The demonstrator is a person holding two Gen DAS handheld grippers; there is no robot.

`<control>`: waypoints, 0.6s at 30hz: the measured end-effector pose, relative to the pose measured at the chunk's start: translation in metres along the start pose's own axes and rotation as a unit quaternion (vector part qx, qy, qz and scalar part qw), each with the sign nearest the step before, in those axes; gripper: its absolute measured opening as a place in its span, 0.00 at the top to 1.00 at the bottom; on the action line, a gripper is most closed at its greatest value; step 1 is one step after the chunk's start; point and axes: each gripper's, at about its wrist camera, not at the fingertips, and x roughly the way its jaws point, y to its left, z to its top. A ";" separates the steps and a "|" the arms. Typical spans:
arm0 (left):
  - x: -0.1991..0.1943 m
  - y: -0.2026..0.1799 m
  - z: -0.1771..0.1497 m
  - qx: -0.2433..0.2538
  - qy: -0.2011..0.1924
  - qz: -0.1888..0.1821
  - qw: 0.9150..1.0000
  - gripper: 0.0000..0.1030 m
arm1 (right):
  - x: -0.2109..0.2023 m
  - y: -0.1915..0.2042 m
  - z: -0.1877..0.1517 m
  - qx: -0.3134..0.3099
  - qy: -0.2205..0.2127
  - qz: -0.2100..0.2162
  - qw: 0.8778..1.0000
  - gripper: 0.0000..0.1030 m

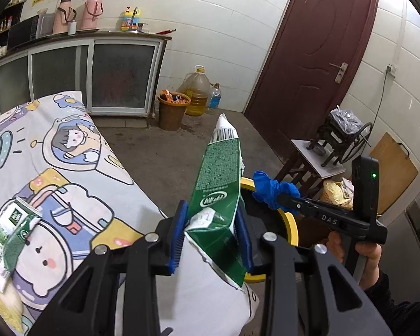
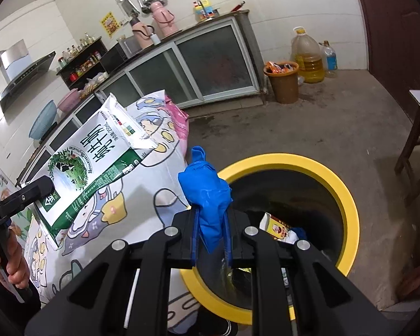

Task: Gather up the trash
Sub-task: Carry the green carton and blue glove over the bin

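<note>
The right tool [image 1: 275, 198] carries white letters "DAS" along its black arm. The milk carton [image 2: 98, 165] in the left tool [image 2: 46, 186] shows large Chinese characters reading 纯牛奶 and small print with "250mL"; a barcode [image 1: 224, 134] sits near its top. A second carton [image 1: 11, 240] on the surface repeats 纯牛奶.

both wrist fisheyes look forward and down along their own fingers, close over the cartoon-print cloth [image 1: 70, 184] and yellow-rimmed bin [image 2: 347, 196]; each shares the kitchen counter [image 1: 98, 35] at 11 o'clock, brown bucket [image 2: 284, 84] nearer 12.
</note>
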 end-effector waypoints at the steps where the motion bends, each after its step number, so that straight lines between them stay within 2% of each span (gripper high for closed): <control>1: 0.003 -0.003 0.000 0.002 0.002 0.005 1.000 0.70 | 0.000 -0.003 -0.001 0.002 0.001 -0.002 1.000 0.86; 3: 0.012 -0.007 -0.001 0.007 0.007 0.022 1.000 0.70 | 0.002 -0.007 -0.002 0.006 0.003 -0.007 1.000 0.86; 18: 0.060 -0.041 0.003 0.053 0.026 0.033 0.998 0.70 | 0.024 -0.040 -0.018 0.034 0.030 -0.039 0.998 0.86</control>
